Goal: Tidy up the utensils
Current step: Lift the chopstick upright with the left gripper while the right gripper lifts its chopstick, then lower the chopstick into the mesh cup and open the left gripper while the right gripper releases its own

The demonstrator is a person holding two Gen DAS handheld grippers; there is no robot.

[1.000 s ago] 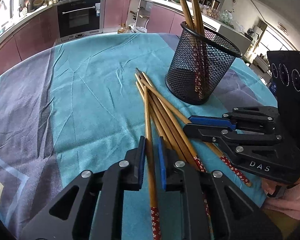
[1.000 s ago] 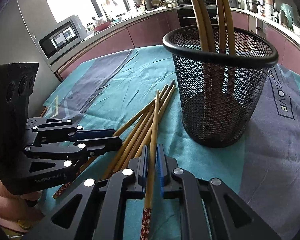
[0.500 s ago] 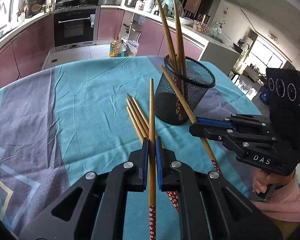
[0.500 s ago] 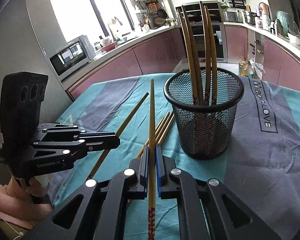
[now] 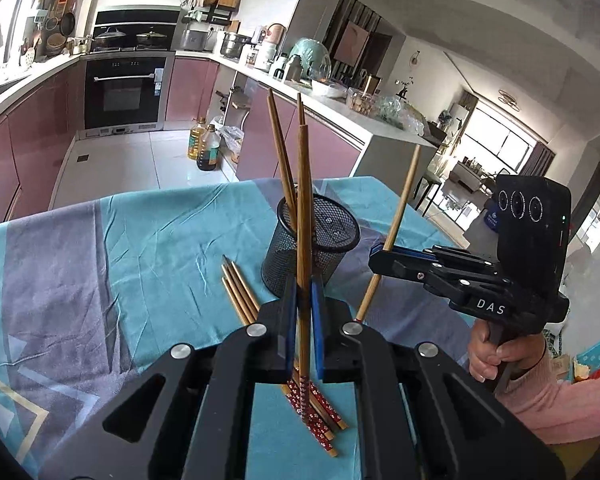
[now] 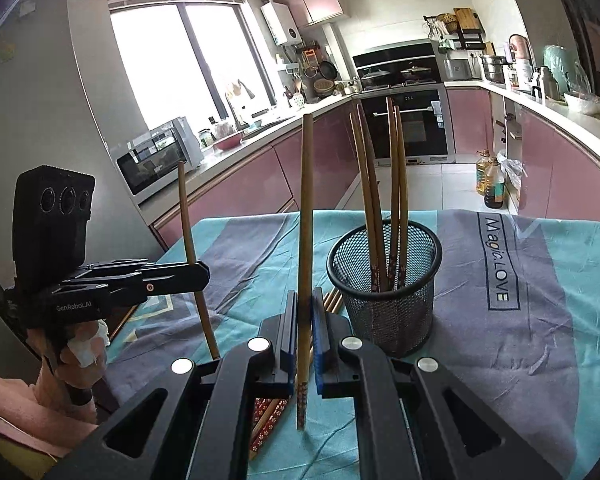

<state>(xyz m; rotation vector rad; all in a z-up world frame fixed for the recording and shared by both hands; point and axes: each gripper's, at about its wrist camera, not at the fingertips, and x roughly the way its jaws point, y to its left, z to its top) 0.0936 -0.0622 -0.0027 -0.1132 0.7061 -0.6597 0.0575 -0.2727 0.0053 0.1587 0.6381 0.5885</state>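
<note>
- Tablecloth [image 5: 112,248], teal and grey, covers the table I'm working over; the kitchen counters sit well behind it.
- Mesh holder [image 6: 384,280] stands upright on the cloth with four chopsticks already leaning inside it.
- Loose chopsticks [image 5: 240,292] lie in a bundle on the cloth just beside the holder, patterned ends toward me.
- My left gripper [image 5: 304,328] is clamped on one chopstick [image 5: 303,208], which stands nearly upright, clear of the table.
- My right gripper [image 6: 303,336] is clamped the same way on a second chopstick [image 6: 306,220], also near vertical, patterned end down.
- Both tools point moderately downward, side by side in front of the holder; a hand [image 5: 496,356] in a pink sleeve grips the right tool's handle.
- I judge the step as carrying: both sticks are picked and raised, neither is over the rim yet.
- Next I need to bring each stick above the holder's opening, patterned end lowest, then release; the risk I see is tips fouling the sticks already inside.
</note>
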